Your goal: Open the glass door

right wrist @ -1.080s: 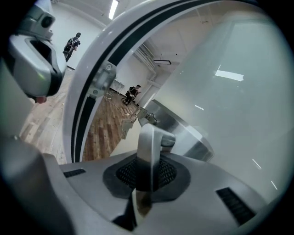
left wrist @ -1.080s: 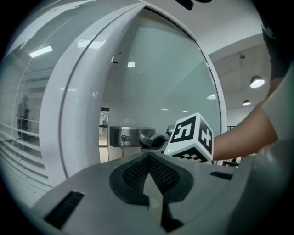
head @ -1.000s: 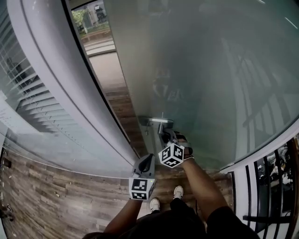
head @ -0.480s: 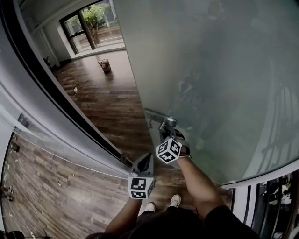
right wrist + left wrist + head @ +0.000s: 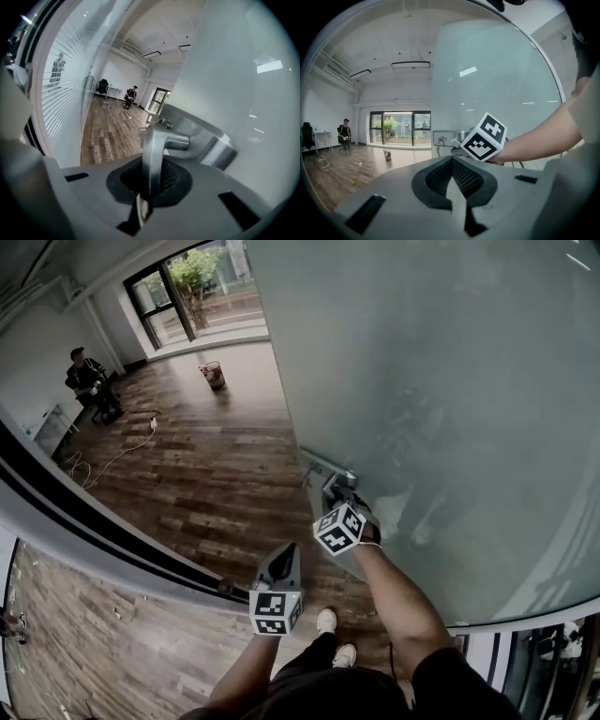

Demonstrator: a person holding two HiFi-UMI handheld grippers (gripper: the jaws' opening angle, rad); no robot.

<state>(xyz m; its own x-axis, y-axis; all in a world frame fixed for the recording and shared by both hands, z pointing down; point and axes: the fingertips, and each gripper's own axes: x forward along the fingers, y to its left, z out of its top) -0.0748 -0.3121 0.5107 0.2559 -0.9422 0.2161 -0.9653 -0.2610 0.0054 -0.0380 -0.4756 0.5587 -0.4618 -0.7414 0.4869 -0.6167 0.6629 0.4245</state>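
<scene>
The frosted glass door (image 5: pixel 450 381) stands swung well open, with a wooden-floored room showing past its left edge. Its metal lever handle (image 5: pixel 152 154) runs down between the jaws of my right gripper (image 5: pixel 150 185), which is shut on it; these jaws have just been closing on the handle. In the head view the right gripper (image 5: pixel 336 498) sits at the handle (image 5: pixel 343 481) on the door's edge. My left gripper (image 5: pixel 284 557) hangs lower left of it, away from the door. Its jaws (image 5: pixel 452 185) are shut with nothing between them, and it looks toward the right gripper's marker cube (image 5: pixel 485 139).
A glass partition with blinds (image 5: pixel 56 521) and a dark door frame (image 5: pixel 122 540) run along the left. Inside the room a person sits on a chair (image 5: pixel 89 381), cables (image 5: pixel 112 456) lie on the floor, and a small bin (image 5: pixel 214 374) stands near the far windows (image 5: pixel 202 282).
The door has swung from a narrow gap to wide open, revealing the room and the seated person. Both grippers travelled with the door; the right one stayed on the handle.
</scene>
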